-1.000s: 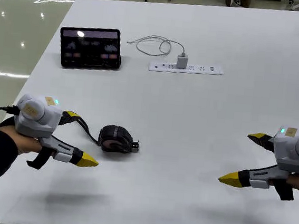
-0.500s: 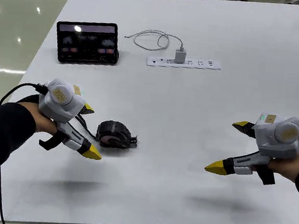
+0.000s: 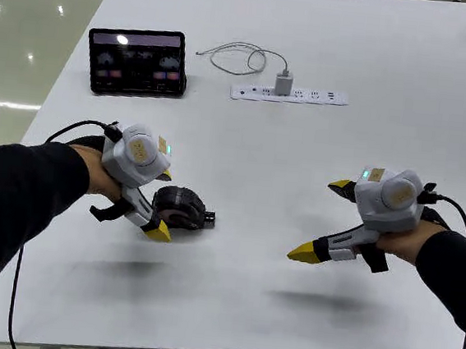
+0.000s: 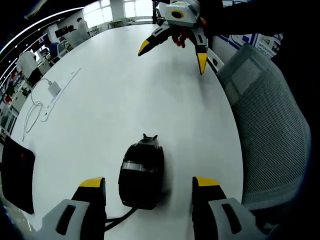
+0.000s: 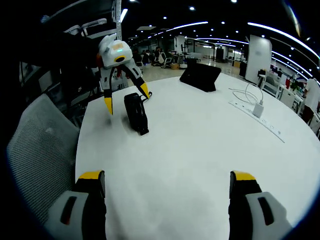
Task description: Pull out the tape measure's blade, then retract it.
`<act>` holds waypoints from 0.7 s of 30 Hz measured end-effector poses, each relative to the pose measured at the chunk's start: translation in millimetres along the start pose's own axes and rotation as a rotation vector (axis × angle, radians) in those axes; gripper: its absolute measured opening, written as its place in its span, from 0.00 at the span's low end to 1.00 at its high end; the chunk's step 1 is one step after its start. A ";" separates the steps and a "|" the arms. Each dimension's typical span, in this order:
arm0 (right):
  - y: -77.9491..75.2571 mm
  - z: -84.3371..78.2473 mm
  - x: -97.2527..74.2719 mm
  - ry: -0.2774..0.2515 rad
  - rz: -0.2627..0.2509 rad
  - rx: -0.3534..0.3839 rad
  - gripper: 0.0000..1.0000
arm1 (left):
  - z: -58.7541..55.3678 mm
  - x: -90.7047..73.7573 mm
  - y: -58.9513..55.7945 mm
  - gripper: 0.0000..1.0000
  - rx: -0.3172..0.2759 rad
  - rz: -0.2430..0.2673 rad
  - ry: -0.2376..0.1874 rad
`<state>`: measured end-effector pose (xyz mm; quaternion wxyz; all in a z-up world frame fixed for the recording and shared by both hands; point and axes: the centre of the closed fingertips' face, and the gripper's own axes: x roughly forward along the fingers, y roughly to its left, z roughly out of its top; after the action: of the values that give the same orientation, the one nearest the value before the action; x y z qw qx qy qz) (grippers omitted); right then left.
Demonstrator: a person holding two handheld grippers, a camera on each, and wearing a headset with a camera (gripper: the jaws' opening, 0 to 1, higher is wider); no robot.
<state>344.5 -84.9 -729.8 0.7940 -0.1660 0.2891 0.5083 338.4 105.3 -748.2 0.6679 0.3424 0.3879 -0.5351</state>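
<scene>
A black tape measure lies on the white table, its blade tip pointing right. In the left gripper view the tape measure sits between my open yellow-tipped jaws, close to them but not clamped. My left gripper straddles its left end in the head view. My right gripper hovers open about a hand's width to the right, with nothing between its jaws. The right gripper view shows the tape measure and the left gripper over it in the distance.
A dark tablet stands at the back left. A white power strip with a charger and coiled cable lies behind the middle. A mesh chair back stands at the near table edge.
My left gripper has moved right, and its jaws now stand around the tape measure's left end. My right gripper has moved left, toward the middle. The head camera has tilted slightly.
</scene>
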 end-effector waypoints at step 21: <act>19.4 25.0 51.6 0.008 0.139 -0.198 0.84 | 2.2 10.3 10.2 0.32 0.120 0.005 0.090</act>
<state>350.5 -26.0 -742.2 0.7356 -0.2252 0.2515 0.5873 350.0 100.7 -755.8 0.6294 0.4066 0.3838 -0.5396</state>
